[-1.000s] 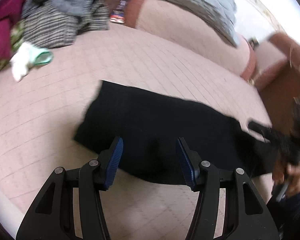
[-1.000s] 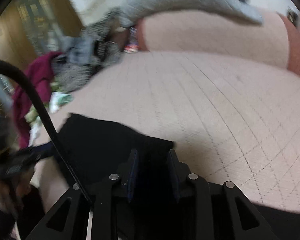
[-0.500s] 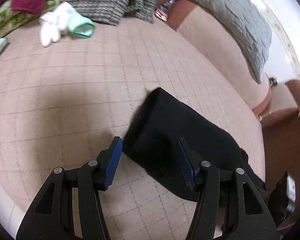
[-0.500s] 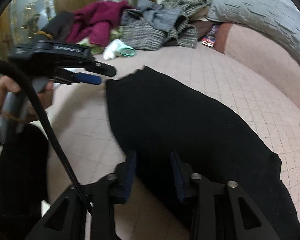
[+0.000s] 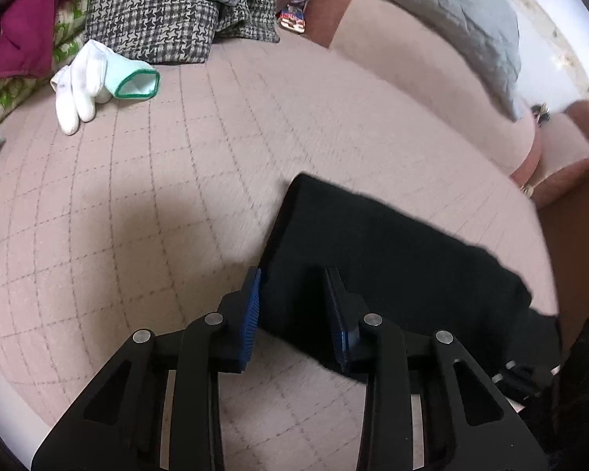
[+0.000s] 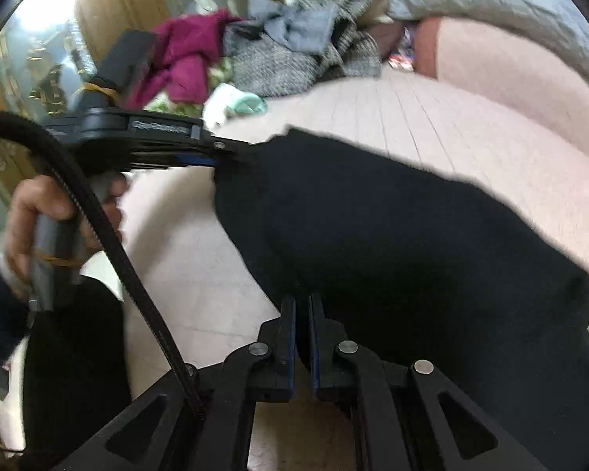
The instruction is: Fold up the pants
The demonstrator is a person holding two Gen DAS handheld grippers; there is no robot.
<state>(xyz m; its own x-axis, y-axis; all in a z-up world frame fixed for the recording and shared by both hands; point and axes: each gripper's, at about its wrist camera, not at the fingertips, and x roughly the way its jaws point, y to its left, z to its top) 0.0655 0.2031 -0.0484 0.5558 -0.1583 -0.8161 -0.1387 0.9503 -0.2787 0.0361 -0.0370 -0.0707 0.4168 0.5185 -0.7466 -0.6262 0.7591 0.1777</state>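
The black pants (image 5: 392, 259) lie folded in a long strip on the pink quilted bed; they also fill the right wrist view (image 6: 392, 235). My left gripper (image 5: 292, 306) straddles the near left corner of the pants with its blue pads half closed around the cloth edge. In the right wrist view the left gripper (image 6: 216, 153) shows side-on at the pants' far corner, held by a hand. My right gripper (image 6: 302, 325) is shut on the near edge of the pants.
A pile of clothes (image 5: 149, 11) lies at the back left, with white gloves (image 5: 86, 78) beside it. A grey quilted pillow (image 5: 451, 11) rests on the pink bolster at the back. The bed's edge and brown floor (image 5: 577, 243) are at right.
My left gripper has moved onto the pants' left corner and its jaws have narrowed around it. My right gripper has closed tight on the near edge of the pants.
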